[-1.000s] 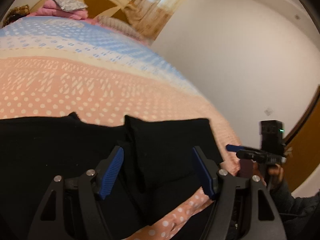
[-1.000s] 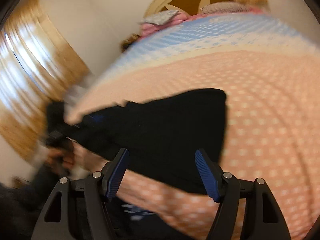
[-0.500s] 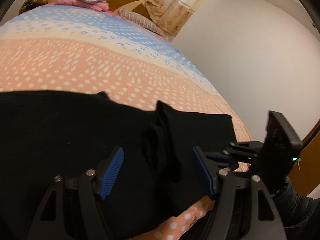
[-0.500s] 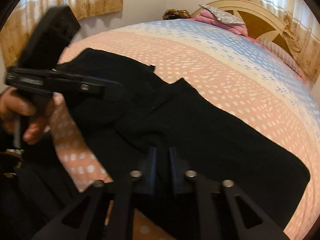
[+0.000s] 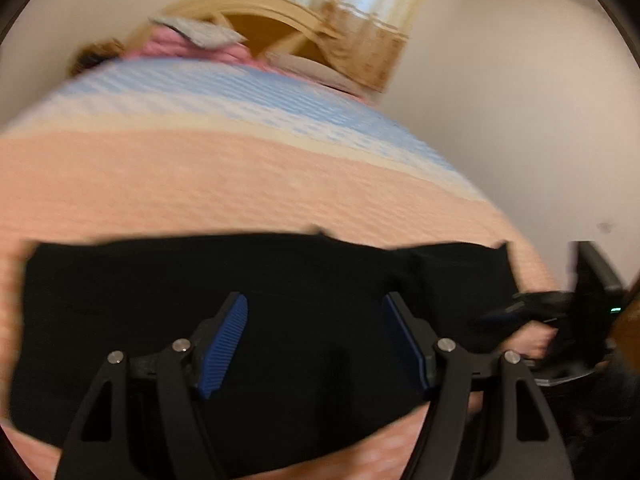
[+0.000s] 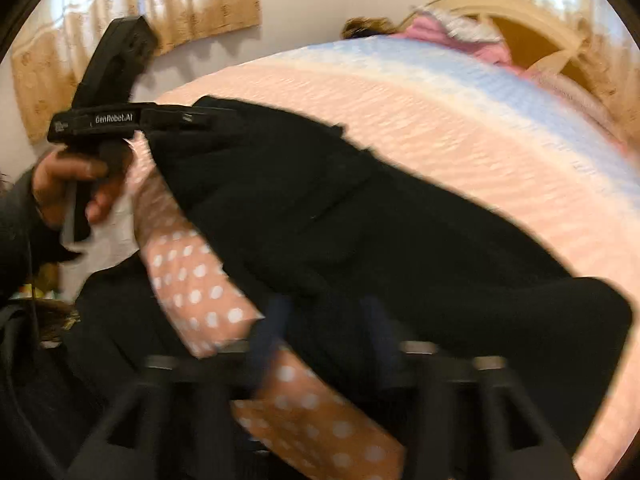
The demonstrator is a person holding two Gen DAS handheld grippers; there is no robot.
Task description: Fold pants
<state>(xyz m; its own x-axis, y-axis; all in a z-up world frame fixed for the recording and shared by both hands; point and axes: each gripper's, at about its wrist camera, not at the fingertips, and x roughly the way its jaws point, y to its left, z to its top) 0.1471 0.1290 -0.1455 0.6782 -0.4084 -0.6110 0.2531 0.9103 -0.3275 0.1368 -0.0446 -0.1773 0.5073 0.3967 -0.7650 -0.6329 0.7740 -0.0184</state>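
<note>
Meanwhile we hover our left gripper (image 5: 314, 342), jaws wide and empty, over the black pants (image 5: 256, 300) spread on the dotted bedspread (image 5: 224, 184), our right gripper (image 6: 320, 336) too blurred to judge, seemingly to line up a fold.

This is a bedroom in a home: a wide bed (image 5: 240, 168) with dotted cover, a wooden headboard (image 5: 276, 12) at 12 o'clock, curtains (image 6: 192, 4) at 10 o'clock

Matt black cloth pants (image 5: 280, 280); dotted cloth bedspread (image 5: 200, 184); glossy wood headboard (image 5: 256, 4).
</note>
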